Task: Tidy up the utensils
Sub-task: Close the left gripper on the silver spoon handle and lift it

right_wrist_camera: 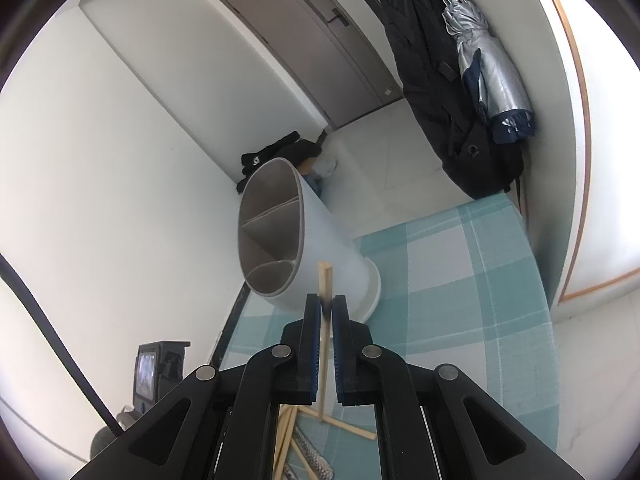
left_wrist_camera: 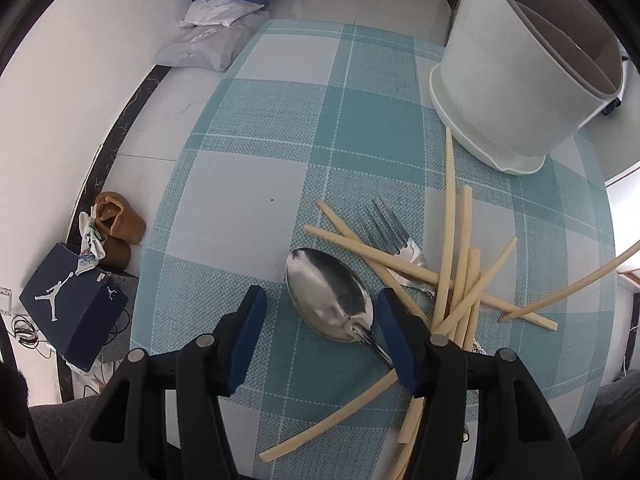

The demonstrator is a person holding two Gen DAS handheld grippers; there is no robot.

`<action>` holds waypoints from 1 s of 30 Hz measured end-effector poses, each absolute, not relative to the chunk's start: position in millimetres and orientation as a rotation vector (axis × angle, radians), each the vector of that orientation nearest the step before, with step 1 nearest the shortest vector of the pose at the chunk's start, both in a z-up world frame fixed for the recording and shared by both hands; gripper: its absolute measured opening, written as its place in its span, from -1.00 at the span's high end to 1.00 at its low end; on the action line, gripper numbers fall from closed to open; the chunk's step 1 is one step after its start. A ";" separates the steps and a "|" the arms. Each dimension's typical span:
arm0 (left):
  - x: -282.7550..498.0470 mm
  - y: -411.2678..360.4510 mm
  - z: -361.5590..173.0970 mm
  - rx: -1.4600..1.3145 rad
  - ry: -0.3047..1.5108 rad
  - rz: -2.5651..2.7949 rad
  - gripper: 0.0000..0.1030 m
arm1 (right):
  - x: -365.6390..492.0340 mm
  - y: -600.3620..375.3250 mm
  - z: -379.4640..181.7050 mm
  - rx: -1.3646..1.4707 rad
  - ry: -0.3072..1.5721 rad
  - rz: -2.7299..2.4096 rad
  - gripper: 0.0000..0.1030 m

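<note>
My left gripper (left_wrist_camera: pixel 318 334) hangs over the checked tablecloth (left_wrist_camera: pixel 248 184), its jaws apart, and the bowl of the spoon (left_wrist_camera: pixel 330 294) lies between them, not pinched. To the right lie loose chopsticks (left_wrist_camera: pixel 450 240) and a fork (left_wrist_camera: pixel 390 230). My right gripper (right_wrist_camera: pixel 327 307) is clamped on one chopstick (right_wrist_camera: pixel 325 280), near the white holder (right_wrist_camera: pixel 320 236)

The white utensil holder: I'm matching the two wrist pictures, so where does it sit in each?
Left wrist: the white utensil holder is at upper right, past the chopstick pile.
Right wrist: it is at centre, just beyond the right gripper.
Shared landmark: the teal checked tablecloth under it.
</note>
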State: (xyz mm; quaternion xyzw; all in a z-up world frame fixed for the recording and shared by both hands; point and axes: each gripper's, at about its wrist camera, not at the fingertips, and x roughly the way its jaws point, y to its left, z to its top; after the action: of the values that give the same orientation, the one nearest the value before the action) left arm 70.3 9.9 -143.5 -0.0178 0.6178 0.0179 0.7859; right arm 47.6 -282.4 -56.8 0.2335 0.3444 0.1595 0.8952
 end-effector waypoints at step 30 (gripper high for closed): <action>94.7 43.7 -146.5 -0.205 1.218 0.102 0.44 | 49.0 -274.5 -54.2 0.449 0.704 0.330 0.90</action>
State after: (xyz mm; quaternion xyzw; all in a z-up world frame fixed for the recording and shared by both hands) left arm 94.7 43.7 -146.5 -0.0960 0.5707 0.0479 0.8141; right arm 49.0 -274.5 -54.2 0.2170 0.3404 0.1596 0.9009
